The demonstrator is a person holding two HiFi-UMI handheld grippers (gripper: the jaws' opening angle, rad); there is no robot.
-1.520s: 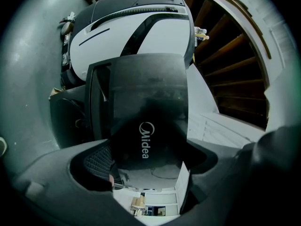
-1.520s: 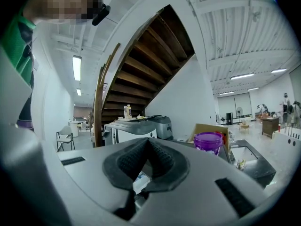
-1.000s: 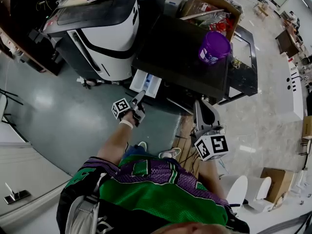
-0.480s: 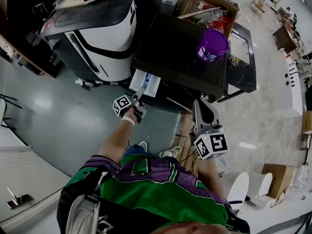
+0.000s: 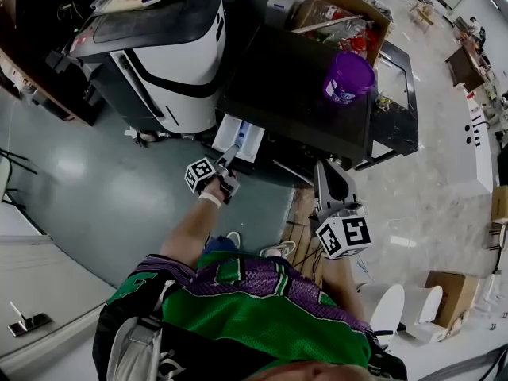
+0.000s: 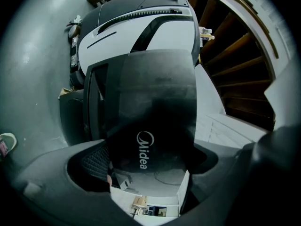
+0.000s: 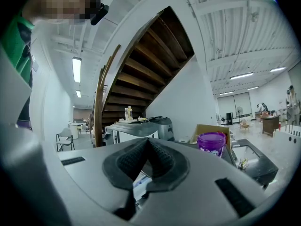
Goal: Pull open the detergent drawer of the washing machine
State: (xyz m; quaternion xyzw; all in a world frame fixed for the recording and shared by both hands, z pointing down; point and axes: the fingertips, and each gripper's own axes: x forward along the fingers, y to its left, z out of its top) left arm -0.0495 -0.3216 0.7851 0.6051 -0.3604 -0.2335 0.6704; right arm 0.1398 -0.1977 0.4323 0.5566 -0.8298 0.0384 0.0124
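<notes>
The black washing machine (image 5: 294,86) stands in front of me, and its white detergent drawer (image 5: 238,137) sticks out of the front at the upper left. My left gripper (image 5: 228,157) is shut on the drawer's front. In the left gripper view the black drawer panel with the Midea logo (image 6: 143,149) sits between the jaws of the left gripper (image 6: 146,161), with the white drawer tray (image 6: 150,201) below it. My right gripper (image 5: 327,177) is held back from the machine's front, pointing up. In the right gripper view, the right gripper (image 7: 148,149) is shut on nothing.
A purple tub (image 5: 348,76) stands on the washing machine's top. A white and black machine (image 5: 167,54) stands to its left, a cardboard box (image 5: 341,14) behind it. A wooden staircase (image 6: 235,55) rises beside them. My shoes (image 5: 274,250) are on the grey floor below the drawer.
</notes>
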